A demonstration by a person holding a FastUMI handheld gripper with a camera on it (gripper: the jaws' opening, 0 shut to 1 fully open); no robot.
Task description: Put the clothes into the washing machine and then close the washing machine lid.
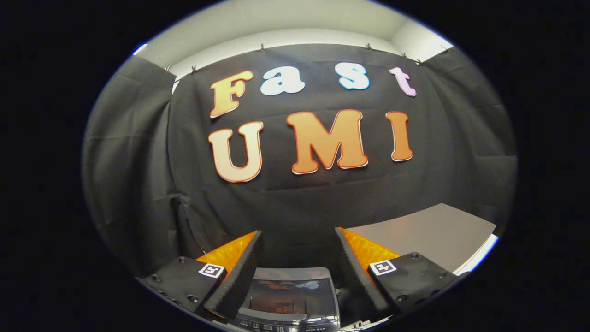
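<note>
My gripper point(298, 240) is open, its two fingers spread wide with nothing between them. Below and between the fingers sits the top of the washing machine point(289, 297). Its glossy lid point(291, 290) lies flat and mirrors the wall. A strip of control panel point(286, 326) runs along the machine's near edge. I am held well above the machine and look across at the black cloth wall beyond it.
A grey table surface point(428, 237) stretches to the right beyond the right finger, with a pale edge point(479, 256) on its near side. The black cloth wall point(295, 203) closes the back and left.
</note>
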